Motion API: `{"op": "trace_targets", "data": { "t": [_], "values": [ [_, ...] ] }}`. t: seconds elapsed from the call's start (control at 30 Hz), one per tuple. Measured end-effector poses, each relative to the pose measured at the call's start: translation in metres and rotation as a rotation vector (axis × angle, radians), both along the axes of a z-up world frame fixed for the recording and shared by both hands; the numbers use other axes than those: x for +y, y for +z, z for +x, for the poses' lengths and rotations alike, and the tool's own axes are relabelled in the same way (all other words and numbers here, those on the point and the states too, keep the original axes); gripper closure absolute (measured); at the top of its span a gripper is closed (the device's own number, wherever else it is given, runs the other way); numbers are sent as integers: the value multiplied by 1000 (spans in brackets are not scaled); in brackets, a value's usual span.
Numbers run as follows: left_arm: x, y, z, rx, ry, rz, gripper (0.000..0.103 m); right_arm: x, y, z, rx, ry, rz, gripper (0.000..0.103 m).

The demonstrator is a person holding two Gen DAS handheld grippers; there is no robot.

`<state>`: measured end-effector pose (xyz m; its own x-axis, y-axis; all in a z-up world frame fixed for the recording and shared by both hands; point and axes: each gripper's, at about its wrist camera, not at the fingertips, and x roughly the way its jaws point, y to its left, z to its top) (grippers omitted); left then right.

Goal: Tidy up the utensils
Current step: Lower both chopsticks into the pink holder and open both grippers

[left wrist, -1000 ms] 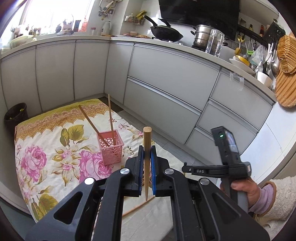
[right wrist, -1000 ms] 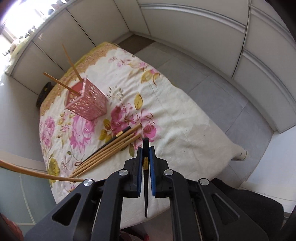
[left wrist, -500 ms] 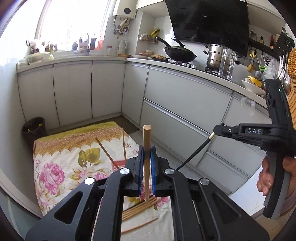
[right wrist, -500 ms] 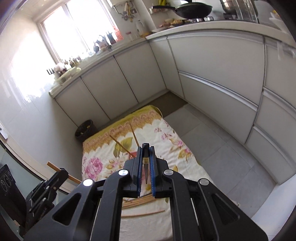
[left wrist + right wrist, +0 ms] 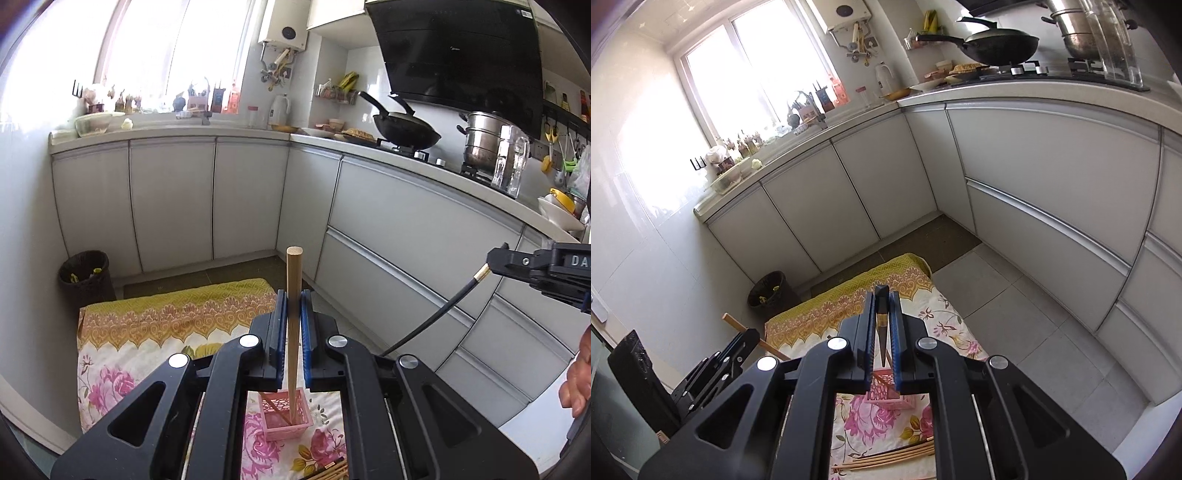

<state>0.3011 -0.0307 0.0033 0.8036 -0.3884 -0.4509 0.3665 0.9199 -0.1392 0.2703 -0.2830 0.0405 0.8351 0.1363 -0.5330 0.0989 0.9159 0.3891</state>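
Left gripper [image 5: 293, 317]: blue pads pressed onto a pale wooden chopstick [image 5: 294, 295], which stands nearly upright between them, blunt end uppermost, thin end reaching down in line with the pink basket [image 5: 286, 419] far below.

Right gripper [image 5: 882, 321]: pads pinching a black chopstick [image 5: 882, 343] with a gold band (in the left view this same chopstick [image 5: 439, 314] trails down and leftward from the gripper's tip at the right edge). Part of a hand [image 5: 576, 380] shows below that gripper in the left view.

Basket: square, perforated, seated on the floral cloth [image 5: 110, 354]; at least one wooden chopstick already leans inside it. In the right view the basket [image 5: 886, 387] is mostly hidden behind the gripper body.

Loose chopsticks [image 5: 897, 458]: a bundle of wooden ones lying flat on the cloth, nearer the viewer than the basket and apart from it.

Cloth: spread over a low surface on the tiled floor, yellow patterned border at the far end, pink roses nearer.

Surroundings: a dark bin [image 5: 84, 273] in the corner beside the cloth; grey cabinets [image 5: 173, 199] behind; a worktop [image 5: 997, 92] carrying a black wok [image 5: 404, 129] and a steel pot [image 5: 480, 144].
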Motion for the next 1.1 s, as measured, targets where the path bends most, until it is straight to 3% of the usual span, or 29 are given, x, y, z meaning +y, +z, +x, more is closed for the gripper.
{"op": "trace_targets", "data": {
  "t": [0.17, 0.27, 0.43, 0.63, 0.87, 1.1],
  "values": [
    [-5, -37, 26, 41, -7, 20, 96, 0, -21, 22, 40, 4, -2, 96],
    [-7, -44, 28, 45, -20, 27, 81, 2, -29, 30, 55, 7, -2, 96],
    [7, -19, 10, -21, -9, -19, 76, 4, -31, 31, 53, 11, -2, 96],
    [54, 20, -34, -107, 94, -156, 66, 13, -24, 32, 43, 25, -4, 96],
    [99, 14, -57, -102, 175, -229, 65, 35, -47, 48, 83, 39, -15, 96],
    [116, 8, -54, -84, 196, -238, 65, 57, -79, 70, 134, 49, -41, 95]
  ]
}}
